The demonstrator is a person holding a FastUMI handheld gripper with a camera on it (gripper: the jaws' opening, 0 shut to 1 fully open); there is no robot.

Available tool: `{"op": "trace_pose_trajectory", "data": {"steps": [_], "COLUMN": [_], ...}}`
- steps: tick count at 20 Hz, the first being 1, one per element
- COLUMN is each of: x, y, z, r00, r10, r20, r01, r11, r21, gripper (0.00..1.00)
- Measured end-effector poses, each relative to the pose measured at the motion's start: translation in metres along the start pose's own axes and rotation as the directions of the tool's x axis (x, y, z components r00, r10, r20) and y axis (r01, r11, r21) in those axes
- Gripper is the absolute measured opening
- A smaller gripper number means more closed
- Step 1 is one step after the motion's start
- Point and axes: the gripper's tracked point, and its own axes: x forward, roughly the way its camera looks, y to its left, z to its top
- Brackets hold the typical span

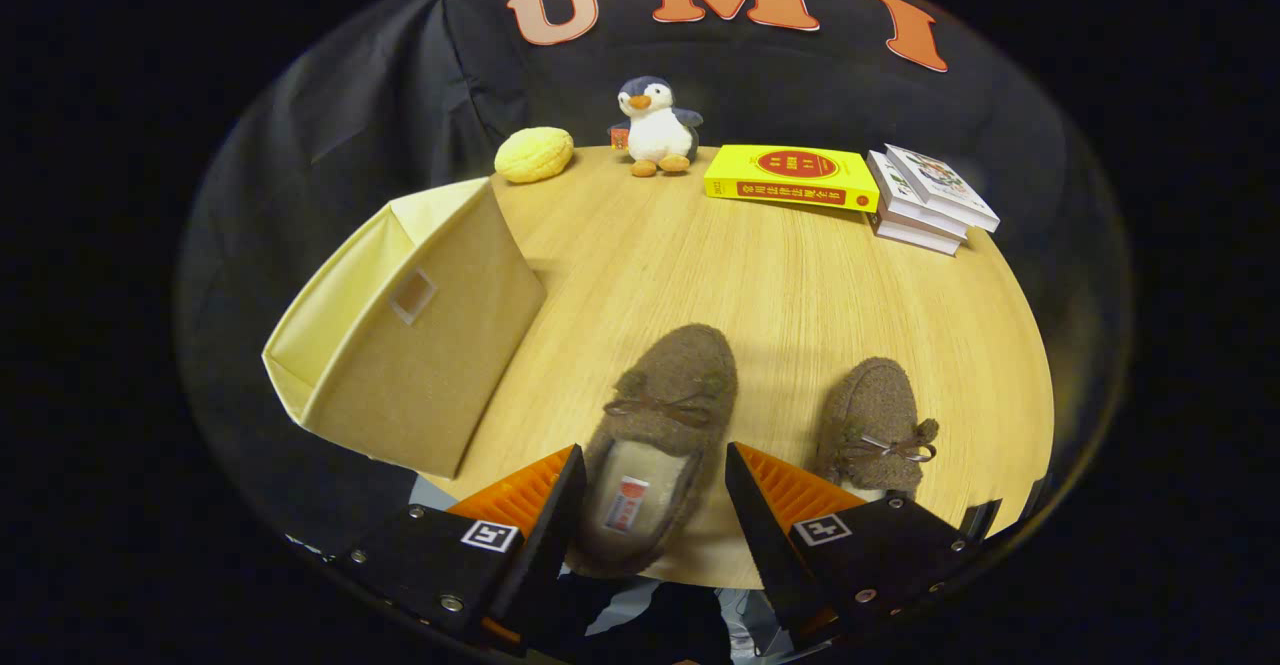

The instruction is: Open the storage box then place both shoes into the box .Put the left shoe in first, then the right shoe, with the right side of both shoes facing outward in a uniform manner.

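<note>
Hovering over the near table edge, gripper [655,465] is standing wide open, fingers spread and clamping nothing. The heel end of the left shoe [665,425] is sitting between the fingers, toe pointing to 12 o'clock; whether either finger is touching it, can't tell. The shoe is showing a pale lining with a small tag inside and a bow on the upper.

The right shoe [875,420] is lying at 3 o'clock from the left one, apart from it, just beyond the right-hand finger, toe also to 12.

The storage box [420,335], a beige fabric one, is sitting at 10 o'clock from the fingers, overhanging the table [700,265] edge; its pale inside is showing on the far-left side, and a small clear label pocket is showing on the side facing us. Nothing is lying between the left shoe and the box.

Clutter along the far edge, well clear of the shoes: yellow round cushion [534,153] at 11, plush penguin [655,127] at 12, yellow book [790,177] at 1, stack of white books [930,200] just beside it at 2.
</note>
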Motion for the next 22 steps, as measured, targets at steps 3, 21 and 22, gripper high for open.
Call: {"op": "trace_pose_trajectory", "data": {"steps": [3,21,22], "x": [0.020,0.047,0.040], "y": [-0.017,-0.025,-0.023], "z": [-0.015,-0.006,0.000], "r00": [0.999,0.993,0.993], "r10": [-0.042,-0.101,-0.102], "r20": [-0.034,-0.067,-0.060], "r01": [0.042,0.111,0.112], "r11": [0.999,0.978,0.976], "r21": [-0.014,0.178,0.187], "gripper": [0.81,0.04,0.04]}}
